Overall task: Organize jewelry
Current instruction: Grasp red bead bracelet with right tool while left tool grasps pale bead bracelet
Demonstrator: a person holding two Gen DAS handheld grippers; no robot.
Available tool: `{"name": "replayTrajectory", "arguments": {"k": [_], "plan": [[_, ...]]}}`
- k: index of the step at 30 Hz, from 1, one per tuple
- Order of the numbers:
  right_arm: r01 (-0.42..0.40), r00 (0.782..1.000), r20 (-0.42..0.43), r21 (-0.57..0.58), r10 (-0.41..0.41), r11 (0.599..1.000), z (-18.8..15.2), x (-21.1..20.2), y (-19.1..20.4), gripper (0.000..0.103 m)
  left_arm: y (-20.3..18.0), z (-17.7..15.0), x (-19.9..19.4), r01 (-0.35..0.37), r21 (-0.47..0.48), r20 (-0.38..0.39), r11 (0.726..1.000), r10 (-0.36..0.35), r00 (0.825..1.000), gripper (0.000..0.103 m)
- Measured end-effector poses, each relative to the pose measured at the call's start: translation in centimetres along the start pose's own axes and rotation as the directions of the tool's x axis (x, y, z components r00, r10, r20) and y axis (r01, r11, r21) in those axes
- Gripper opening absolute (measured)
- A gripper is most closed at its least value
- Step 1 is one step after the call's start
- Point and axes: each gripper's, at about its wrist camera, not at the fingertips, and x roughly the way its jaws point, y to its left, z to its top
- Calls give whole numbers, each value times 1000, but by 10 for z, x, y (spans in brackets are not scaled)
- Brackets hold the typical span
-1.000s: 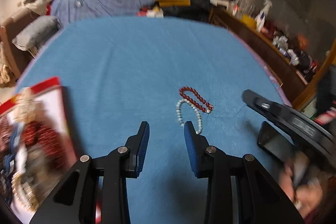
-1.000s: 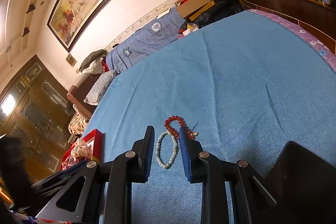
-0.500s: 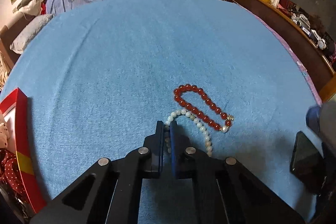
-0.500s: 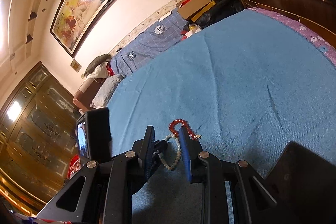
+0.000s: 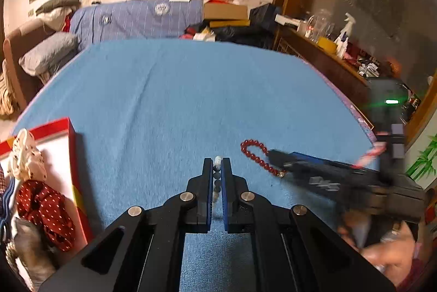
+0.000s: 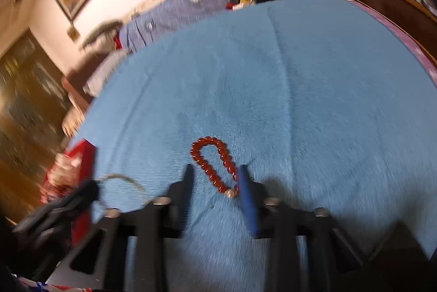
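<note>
Your left black two-finger gripper [image 5: 217, 169] is raised over the blue cloth-covered table [image 5: 191, 100], pinching one strand of pale round beads [image 5: 217, 161], while your right gripper [image 6: 215, 182], fingers spread, straddles one red bead bracelet [image 6: 213, 163] lying there.

Pale bead bracelet [image 5: 217, 174] is held up, pinched between the left tool's [image 5: 217, 165] blue pads, its loop dangling (blurred in the right view). Red bead bracelet [image 6: 214, 165] is laid flat on the blue bedspread [image 6: 314, 89], elongated, a metallic bead at its near end.
</note>
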Motion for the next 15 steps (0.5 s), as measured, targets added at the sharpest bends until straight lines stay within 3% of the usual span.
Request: {"name": "replayTrajectory", "arguments": {"k": [3,7,8,9,13,15], "plan": [[36,999,-29,-70,-38,997,0,16,5,51,2,-1,-4,-17,9,22,1000,17,1000,5],[127,991,-4,-194,-131,973,-5,23,18,48,6,3,-2,-20,-8,18,1000,20,1000,5],[154,988,3,-218,-157,964,-6,23,20,28,8,3,-4,-21,-12,24,1000,21,999,5],[212,977,20,-267,-215,940,-9,24,25,16,8,4,-4,-22,-15,28,1000,22,999,5],[246,968,29,-296,-248,923,-14,19,27,13,7,4,-3,-23,-19,33,1000,24,999,5],[239,971,55,-273,-233,932,-14,10,24,0,7,3,-2,-22,-22,32,1000,23,999,5]]}}
